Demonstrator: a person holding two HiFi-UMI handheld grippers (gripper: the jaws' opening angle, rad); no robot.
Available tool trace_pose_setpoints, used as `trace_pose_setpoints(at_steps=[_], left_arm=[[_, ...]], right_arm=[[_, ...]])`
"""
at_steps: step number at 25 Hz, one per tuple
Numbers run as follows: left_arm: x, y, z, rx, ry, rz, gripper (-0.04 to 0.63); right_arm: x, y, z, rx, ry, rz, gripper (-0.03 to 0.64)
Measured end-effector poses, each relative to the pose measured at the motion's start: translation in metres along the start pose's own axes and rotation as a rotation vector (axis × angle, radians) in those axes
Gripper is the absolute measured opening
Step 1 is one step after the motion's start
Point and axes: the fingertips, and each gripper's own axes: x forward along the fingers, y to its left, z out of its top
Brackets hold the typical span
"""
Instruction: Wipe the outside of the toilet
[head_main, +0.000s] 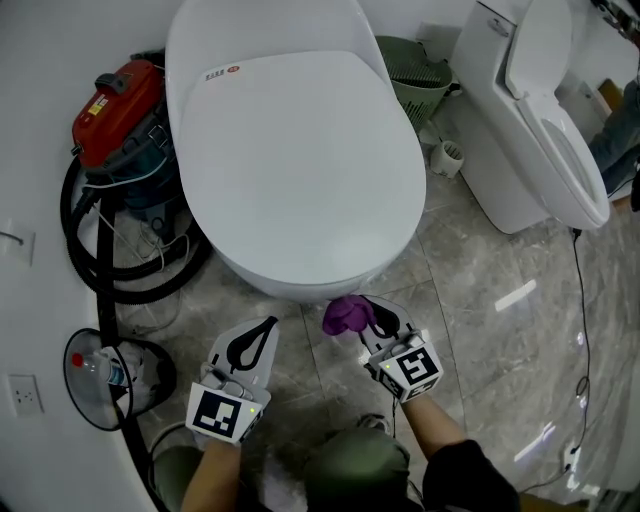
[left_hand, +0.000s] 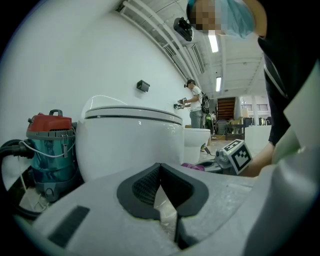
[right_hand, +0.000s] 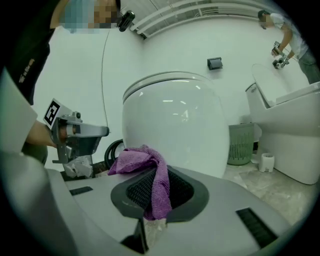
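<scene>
A white toilet (head_main: 300, 160) with its lid down fills the middle of the head view; its rounded front bowl (right_hand: 175, 130) faces both grippers. My right gripper (head_main: 372, 322) is shut on a purple cloth (head_main: 347, 314), which bunches out over the jaws (right_hand: 150, 172) just short of the bowl's lower front. My left gripper (head_main: 252, 345) is shut with nothing in it, a little left of the right one, below the bowl (left_hand: 130, 145).
A red and teal vacuum (head_main: 125, 125) with a black hose (head_main: 90, 255) stands left of the toilet. A green bin (head_main: 415, 75) and a second toilet (head_main: 540, 120) stand at the right. A small fan (head_main: 100, 375) sits on the marble floor (head_main: 500, 320) by the wall.
</scene>
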Motion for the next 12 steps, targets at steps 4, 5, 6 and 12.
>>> trace_pose_setpoints(at_steps=[4, 5, 6, 12], left_arm=[[0.0, -0.003, 0.001, 0.008, 0.002, -0.001, 0.009], [0.001, -0.004, 0.001, 0.006, 0.003, -0.001, 0.008], [0.001, -0.005, 0.001, 0.005, 0.004, -0.001, 0.008], [0.006, -0.011, 0.0, 0.004, 0.005, -0.01, 0.008]], right_arm=[[-0.013, -0.041, 0.007, 0.027, -0.038, -0.1, 0.044], [-0.016, -0.052, 0.007, 0.032, -0.045, -0.124, 0.044], [-0.017, -0.063, 0.007, 0.034, -0.048, -0.145, 0.044], [-0.014, -0.132, 0.0, 0.083, -0.049, -0.289, 0.044]])
